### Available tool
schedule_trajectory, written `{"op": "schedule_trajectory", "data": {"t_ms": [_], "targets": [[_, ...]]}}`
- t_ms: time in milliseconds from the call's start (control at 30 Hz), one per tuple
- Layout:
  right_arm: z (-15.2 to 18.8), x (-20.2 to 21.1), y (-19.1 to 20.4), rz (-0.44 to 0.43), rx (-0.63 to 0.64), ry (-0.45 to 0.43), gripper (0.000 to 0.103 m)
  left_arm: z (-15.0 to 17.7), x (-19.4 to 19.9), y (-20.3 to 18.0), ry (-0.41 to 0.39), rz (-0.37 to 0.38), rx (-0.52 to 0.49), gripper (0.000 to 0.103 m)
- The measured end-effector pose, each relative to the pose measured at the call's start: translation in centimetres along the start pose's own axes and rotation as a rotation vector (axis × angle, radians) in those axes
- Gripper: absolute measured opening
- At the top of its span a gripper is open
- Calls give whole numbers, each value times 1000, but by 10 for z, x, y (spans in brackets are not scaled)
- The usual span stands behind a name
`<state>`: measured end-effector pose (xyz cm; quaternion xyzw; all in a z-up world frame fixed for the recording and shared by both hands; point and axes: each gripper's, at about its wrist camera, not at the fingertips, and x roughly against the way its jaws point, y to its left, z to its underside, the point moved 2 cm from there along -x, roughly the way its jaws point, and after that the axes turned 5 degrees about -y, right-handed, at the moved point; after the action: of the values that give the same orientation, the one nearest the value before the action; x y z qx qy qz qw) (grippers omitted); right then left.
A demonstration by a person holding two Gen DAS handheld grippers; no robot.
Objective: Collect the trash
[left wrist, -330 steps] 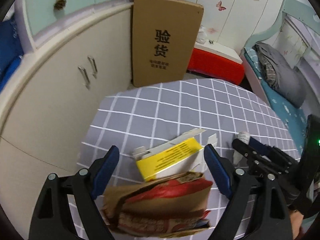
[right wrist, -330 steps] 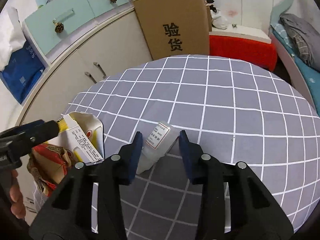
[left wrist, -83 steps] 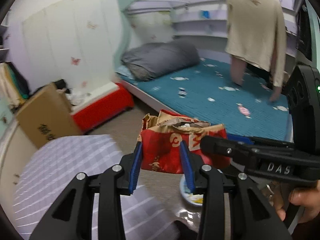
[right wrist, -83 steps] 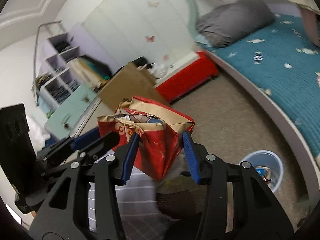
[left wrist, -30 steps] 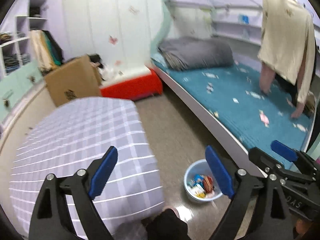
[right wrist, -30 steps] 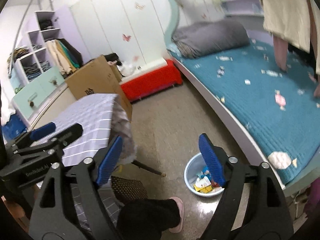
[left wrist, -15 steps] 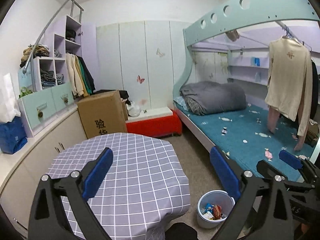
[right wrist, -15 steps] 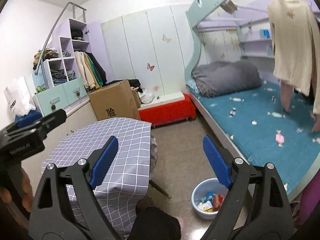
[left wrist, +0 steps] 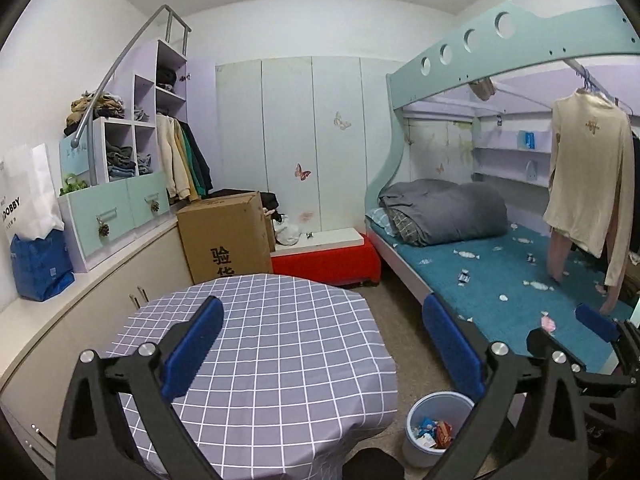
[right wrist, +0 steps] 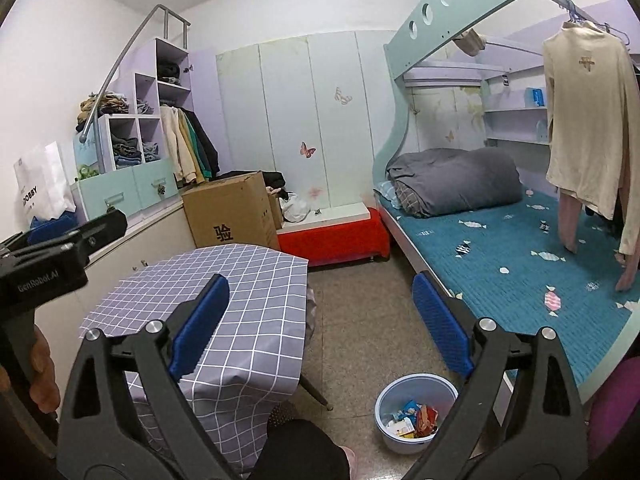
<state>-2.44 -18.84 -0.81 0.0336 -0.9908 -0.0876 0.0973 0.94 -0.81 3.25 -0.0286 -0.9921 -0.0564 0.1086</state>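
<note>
A pale blue bin [left wrist: 434, 410] stands on the floor between the table and the bed, with red, blue and yellow trash inside; it also shows in the right wrist view [right wrist: 416, 390]. The table [left wrist: 260, 360] with the grey checked cloth shows no trash on top; it also shows in the right wrist view [right wrist: 224, 304]. My left gripper [left wrist: 320, 344] is open and empty, held high above the table. My right gripper [right wrist: 316, 320] is open and empty, above the floor beside the table. The left gripper's body shows at the left of the right wrist view [right wrist: 52, 248].
A brown cardboard box [left wrist: 226, 238] stands behind the table, next to a red bench [left wrist: 324, 260]. A bunk bed [left wrist: 500, 272] with a teal mattress runs along the right. Cabinets [left wrist: 80, 320] line the left wall. My foot [right wrist: 296, 448] is near the bin.
Both grippers have risen and pulled back from the bin. The paper bag they held 2.8 s ago is gone from them. The table top, once holding trash, is bare.
</note>
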Motion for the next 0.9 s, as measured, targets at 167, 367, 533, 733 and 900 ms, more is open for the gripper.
{"op": "schedule_trajectory", "data": {"t_ms": [167, 367, 533, 733, 900], "targets": [[3, -1, 3, 2, 1, 3, 91, 6, -2, -4, 3, -3, -27, 98], [7, -1, 1, 1, -3, 9, 91, 9, 0, -15, 7, 4, -44, 98], [10, -1, 1, 1, -5, 14, 92, 10, 2, -17, 4, 10, -48, 98], [9, -1, 3, 2, -7, 15, 92, 10, 3, -19, 7, 14, -50, 98], [13, -1, 3, 0, -7, 21, 92, 10, 3, -21, 8, 12, -60, 98]]}}
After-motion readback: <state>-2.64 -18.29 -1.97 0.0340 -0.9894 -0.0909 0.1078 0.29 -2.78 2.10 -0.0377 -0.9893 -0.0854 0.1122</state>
